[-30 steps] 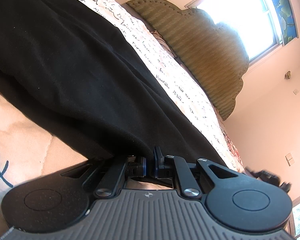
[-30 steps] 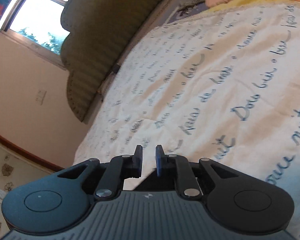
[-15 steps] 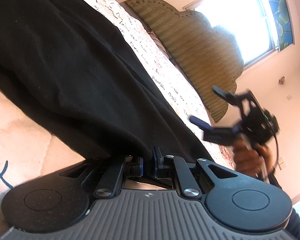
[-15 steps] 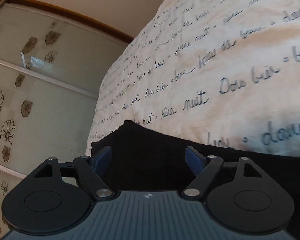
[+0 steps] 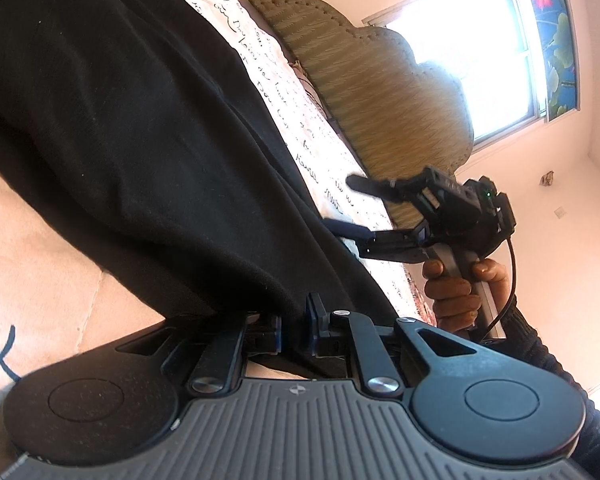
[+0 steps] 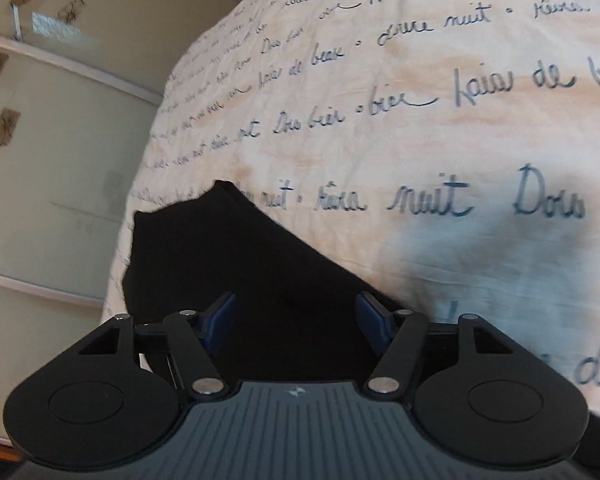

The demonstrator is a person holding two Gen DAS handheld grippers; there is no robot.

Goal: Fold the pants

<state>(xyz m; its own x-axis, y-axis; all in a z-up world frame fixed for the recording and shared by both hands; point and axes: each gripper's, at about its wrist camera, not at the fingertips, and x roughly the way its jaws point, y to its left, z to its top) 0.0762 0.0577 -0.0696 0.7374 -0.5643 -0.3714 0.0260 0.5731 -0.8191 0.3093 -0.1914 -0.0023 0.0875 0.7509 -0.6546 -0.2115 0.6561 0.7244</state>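
Observation:
Black pants (image 5: 140,140) lie across a cream bedspread (image 5: 40,240) printed with blue script. My left gripper (image 5: 296,328) is shut on a fold at the pants' near edge, and the cloth bunches between its blue pads. In the left wrist view my right gripper (image 5: 339,201) hovers at the pants' far edge, carried by a hand (image 5: 452,292). From the right wrist view the pants (image 6: 240,272) run under my right gripper (image 6: 296,320). Its jaws stand apart and are closing, with black cloth between them and the pads off it.
A woven olive headboard (image 5: 380,92) and a bright window (image 5: 460,60) stand beyond the bed. Wardrobe doors (image 6: 60,160) with flower prints rise past the bed's edge. Bare bedspread (image 6: 420,120) stretches away to the right of the pants.
The right gripper swung from facing the headboard to the pants, came into the left wrist view, and went from nearly shut to wide apart. The left gripper kept its hold.

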